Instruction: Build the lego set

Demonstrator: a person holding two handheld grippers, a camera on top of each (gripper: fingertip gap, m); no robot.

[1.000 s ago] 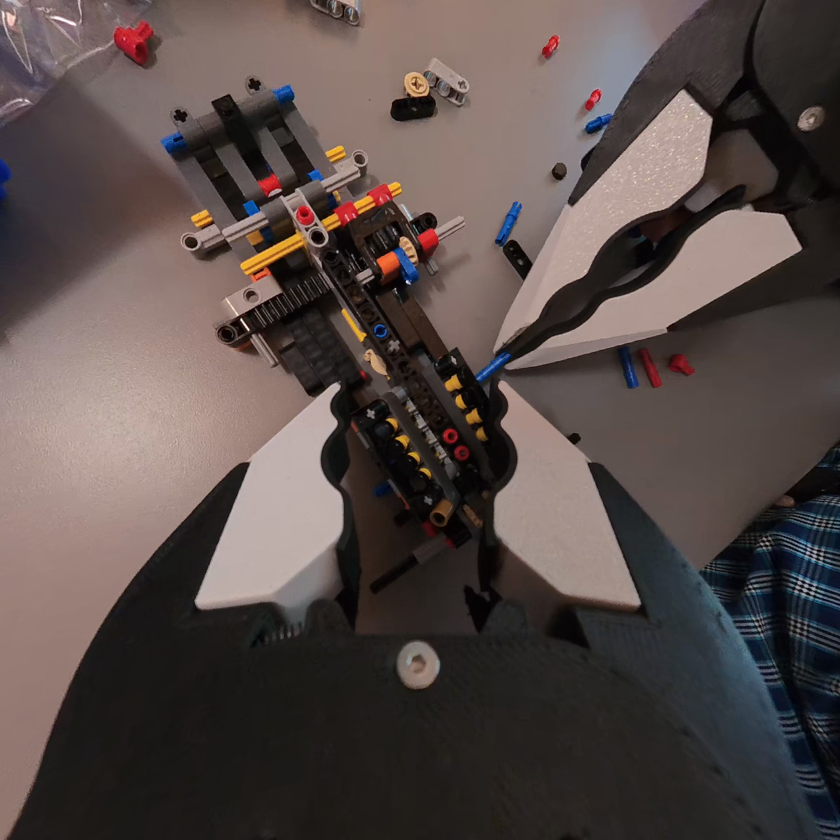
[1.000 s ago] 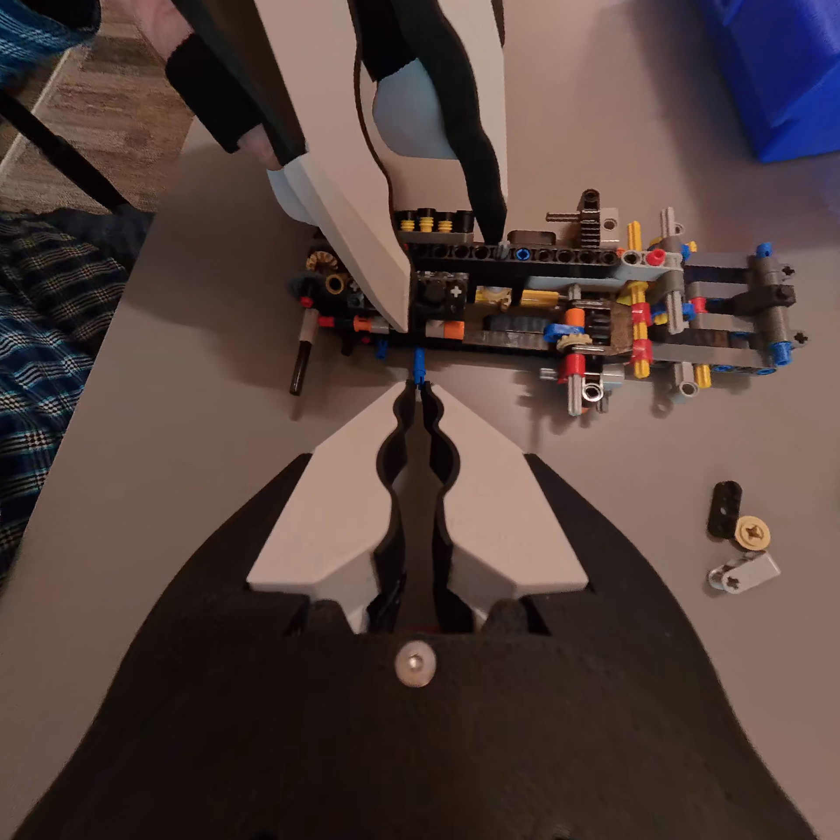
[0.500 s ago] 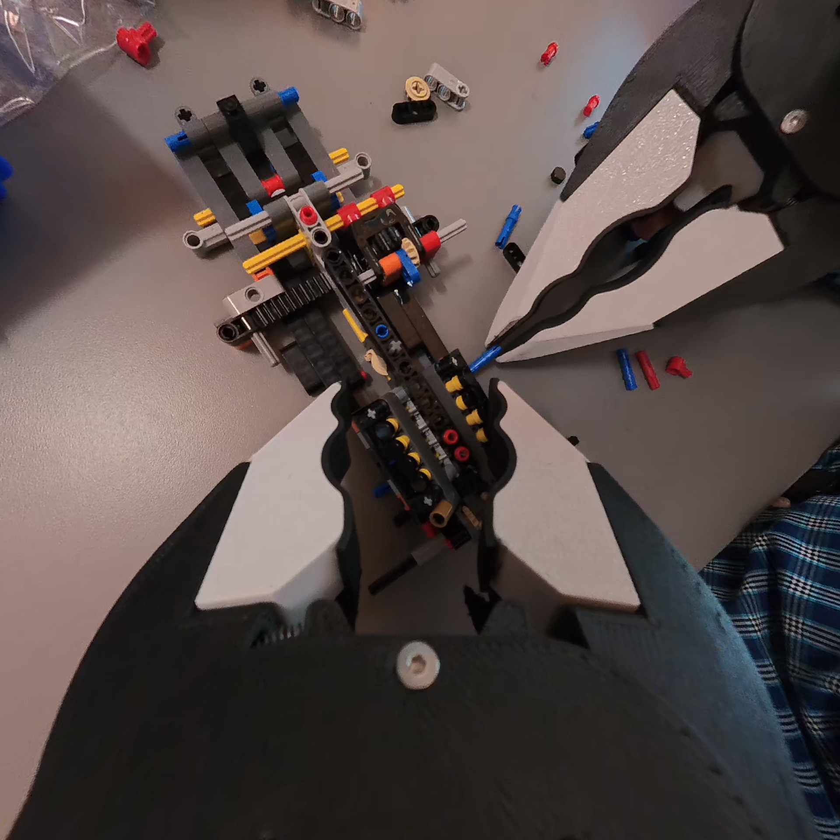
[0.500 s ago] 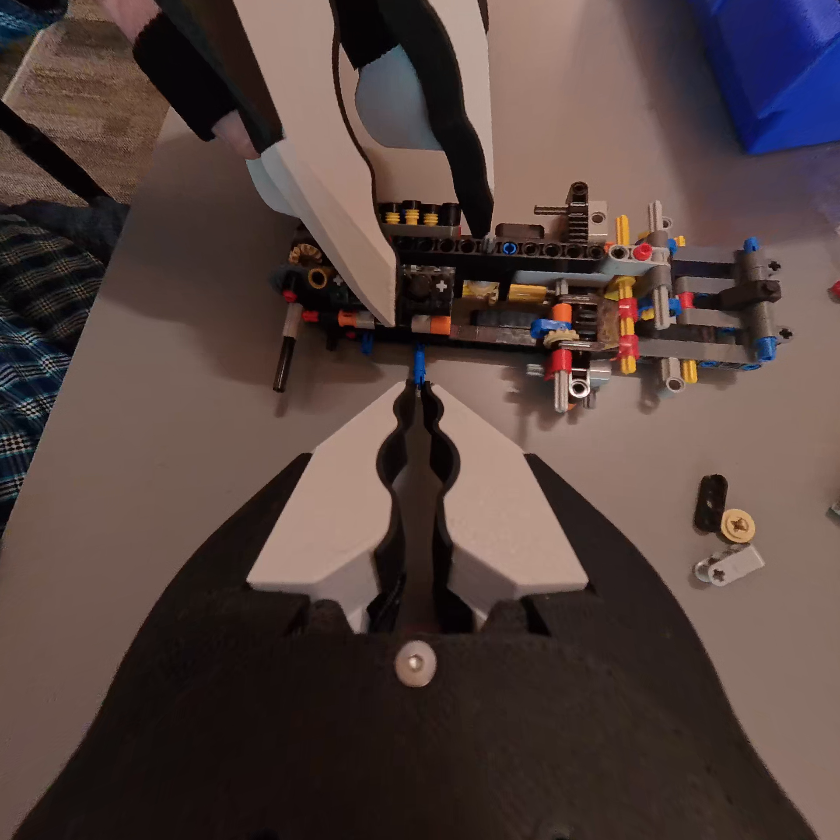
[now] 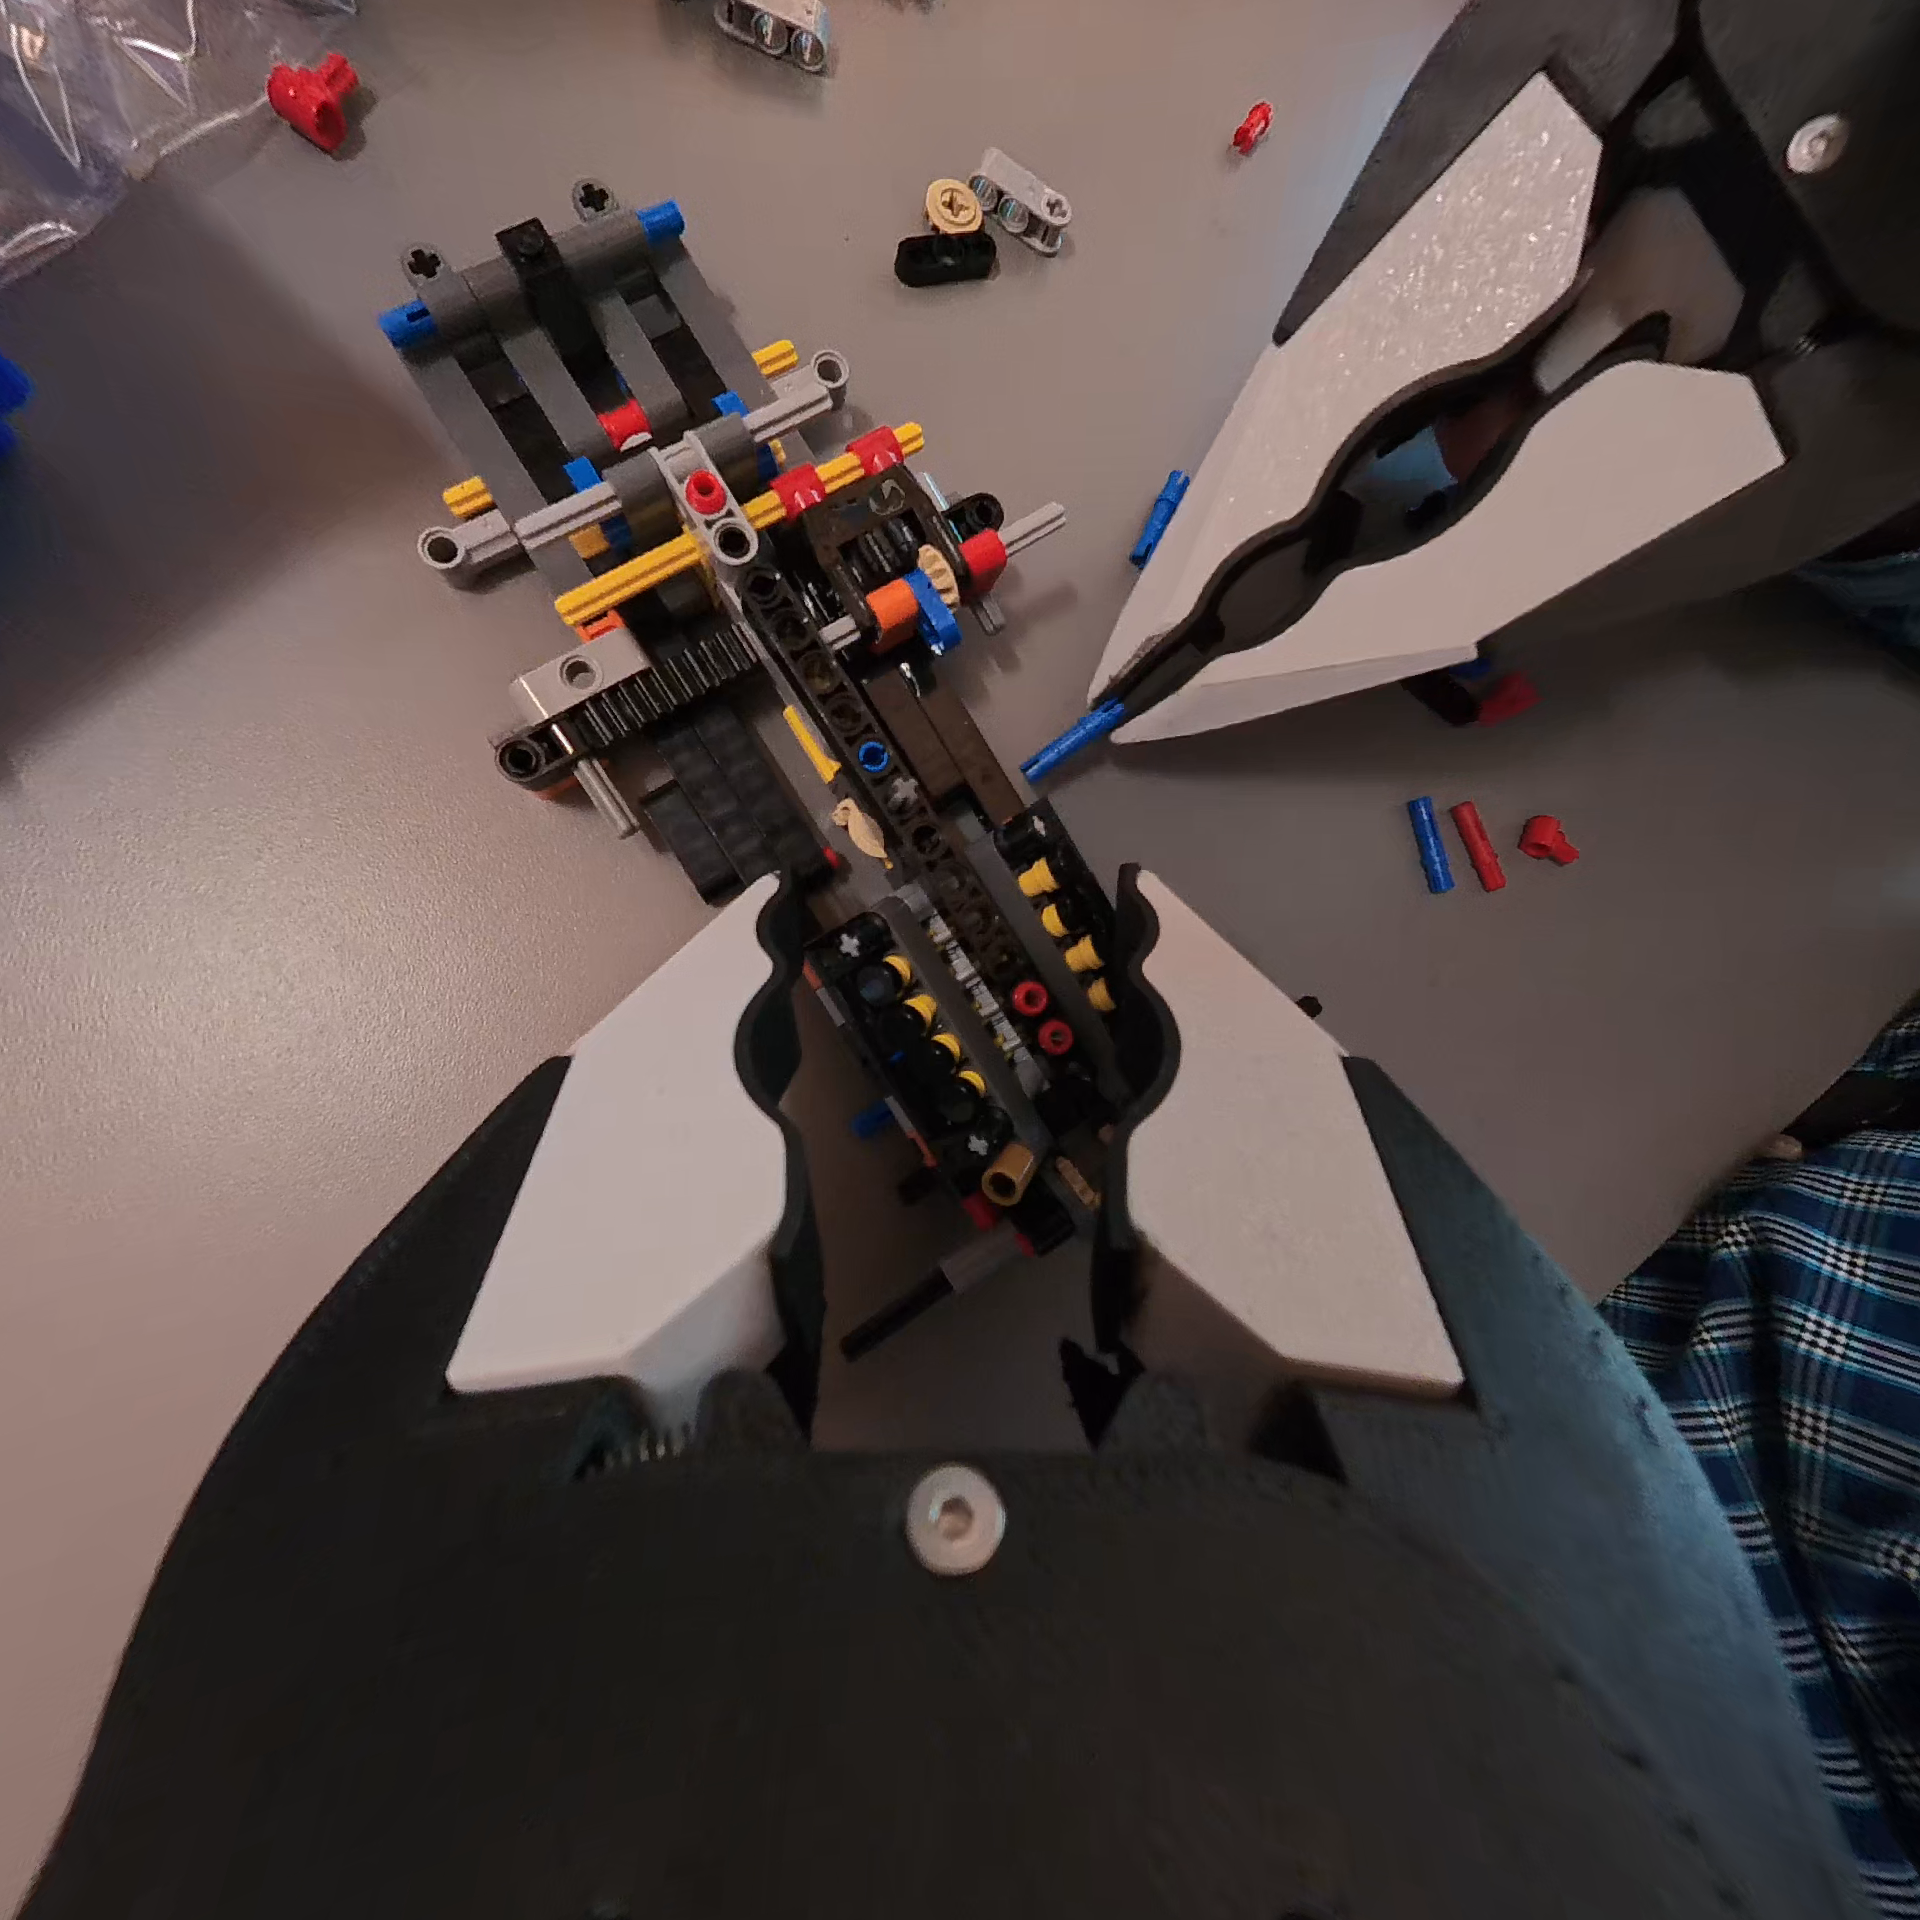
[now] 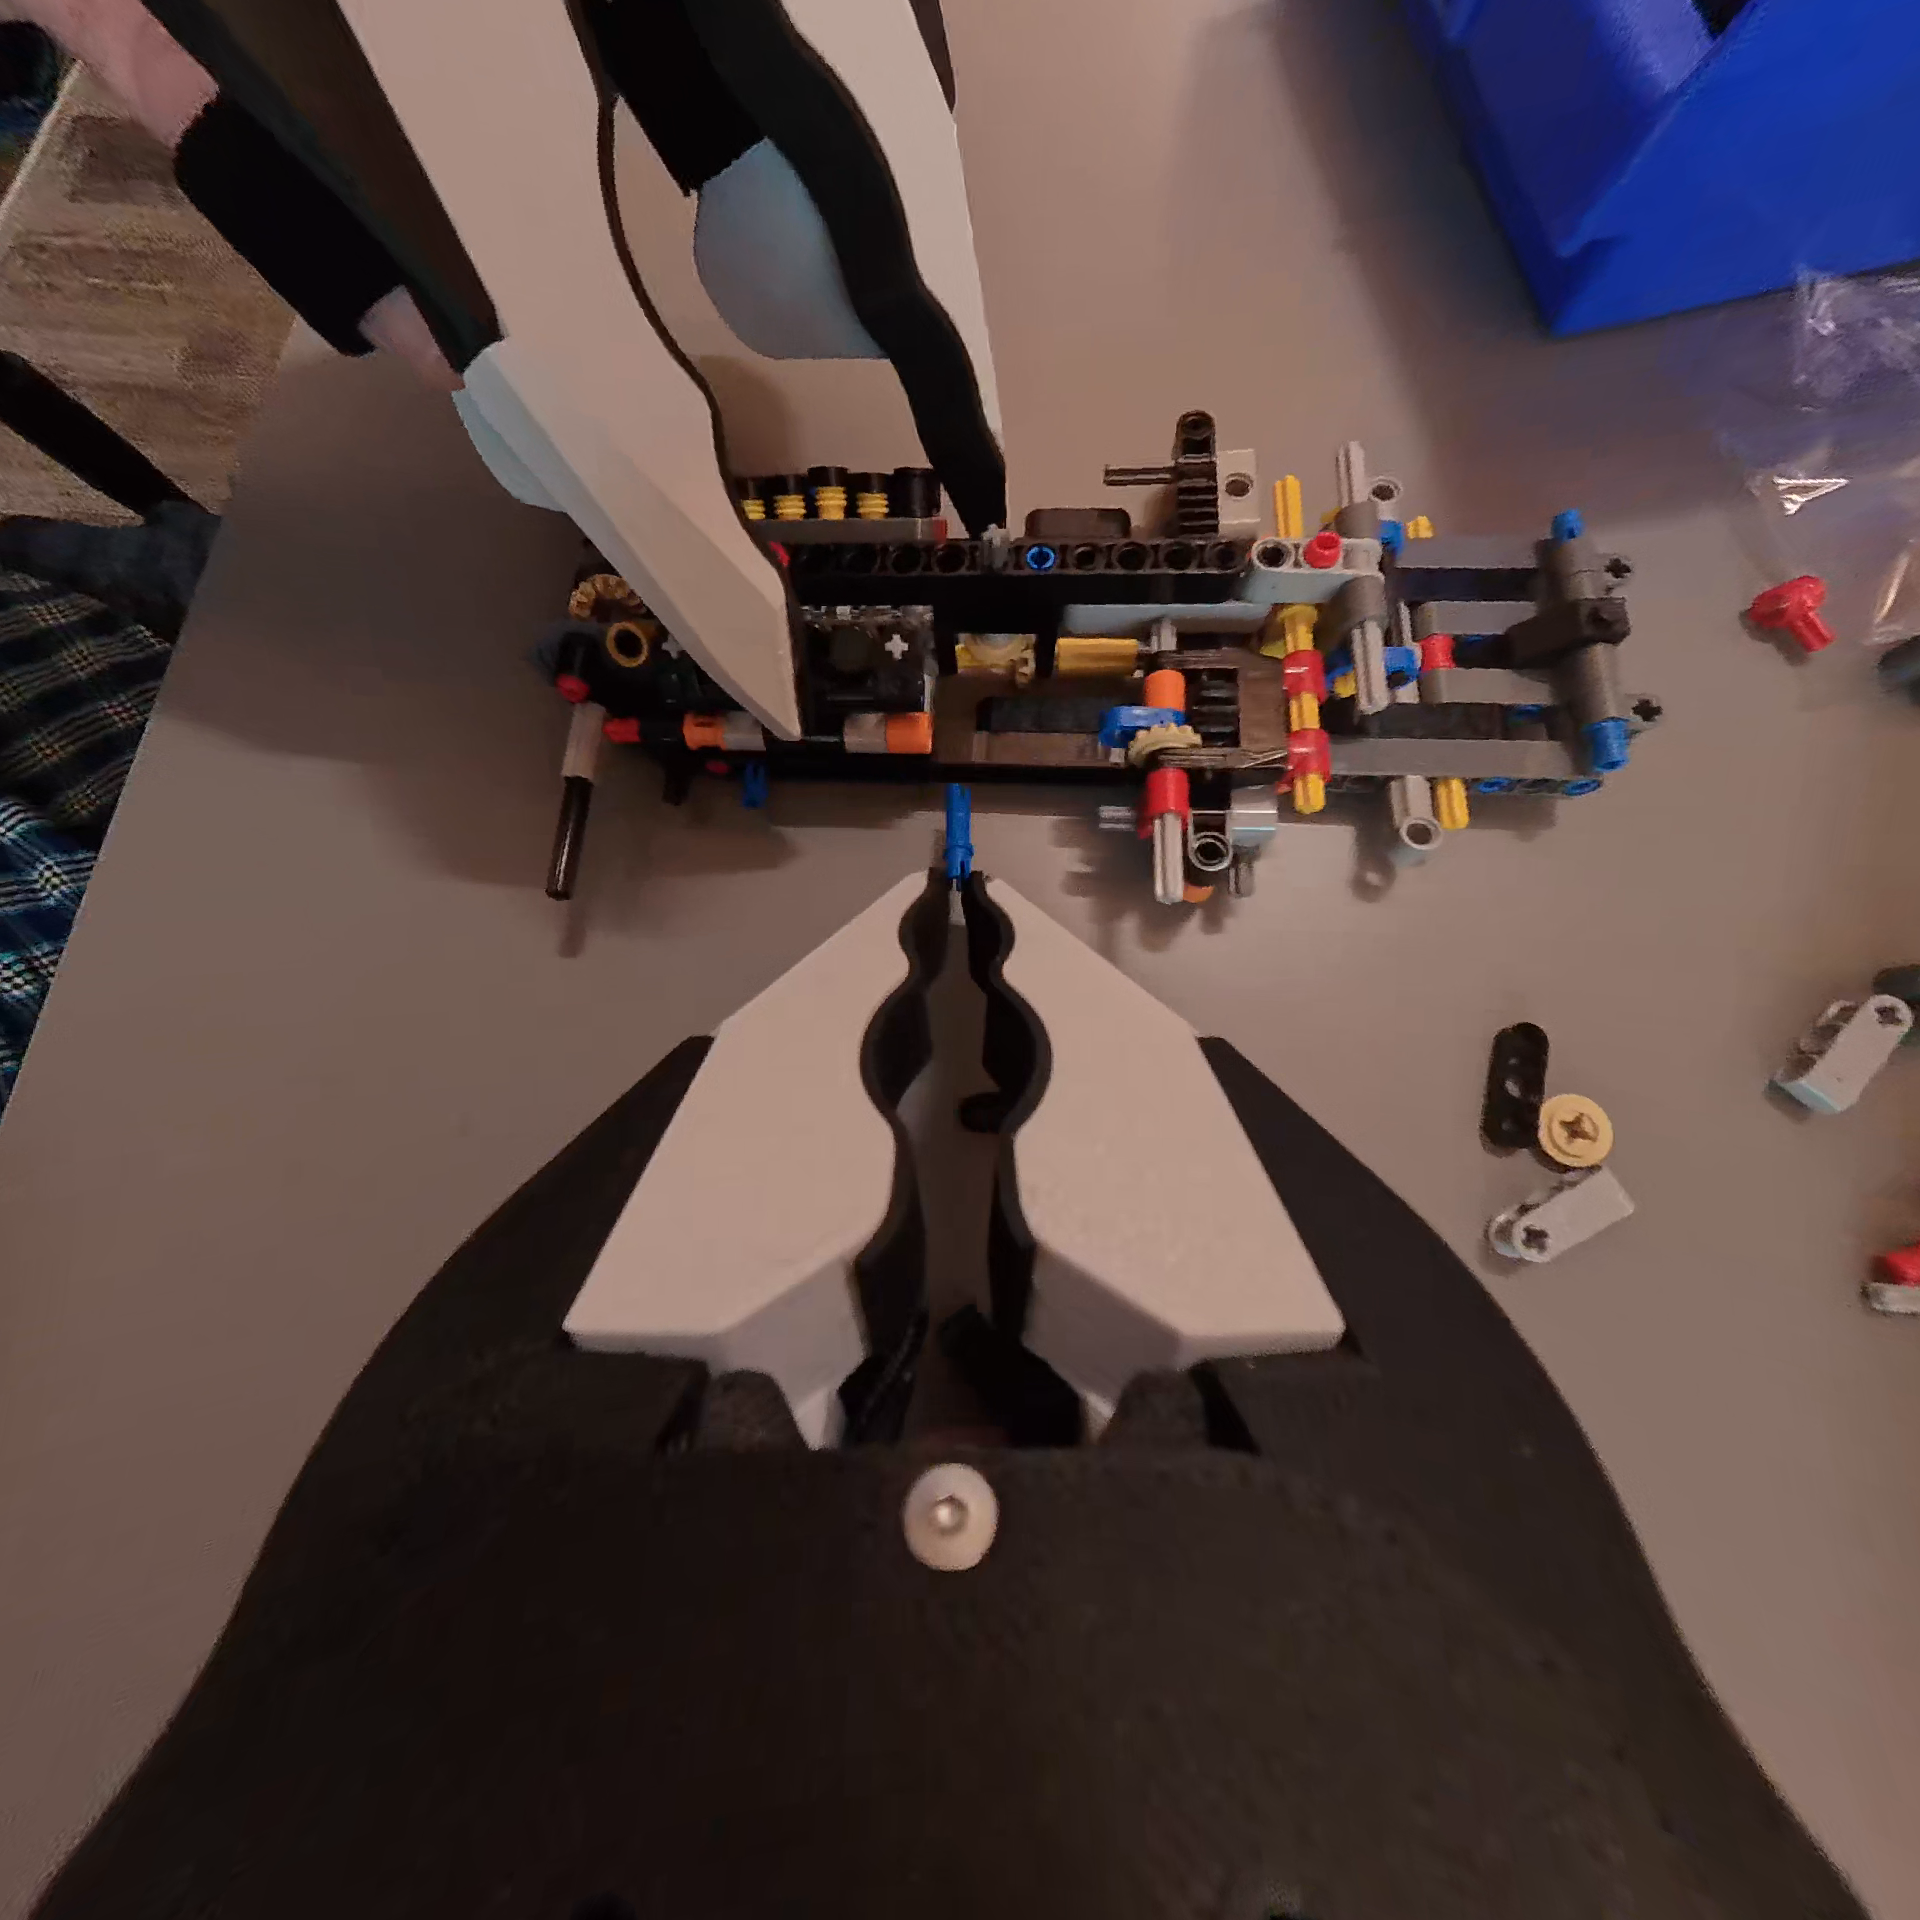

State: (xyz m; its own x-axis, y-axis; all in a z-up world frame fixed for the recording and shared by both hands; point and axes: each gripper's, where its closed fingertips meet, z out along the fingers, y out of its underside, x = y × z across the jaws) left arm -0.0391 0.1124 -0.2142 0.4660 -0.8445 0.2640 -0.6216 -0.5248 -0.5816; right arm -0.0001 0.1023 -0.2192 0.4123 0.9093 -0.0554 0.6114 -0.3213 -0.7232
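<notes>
Both grippers crowd the lego model [image 6: 1091, 665], table edge left.

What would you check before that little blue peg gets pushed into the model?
1. Right gripper shut on the blue pin: ok.
2. Left gripper clamped around the chassis, steadying it: ok.
3. Pin pointing at the chassis's near side: ok.
4. Pin tip lined up with an open hole: cannot tell, the side beam is in shadow.
5. Pin already seated: not ok, most of it is exposed.
6. Path clear of loose parts such as the black liftarm: ok.
</notes>
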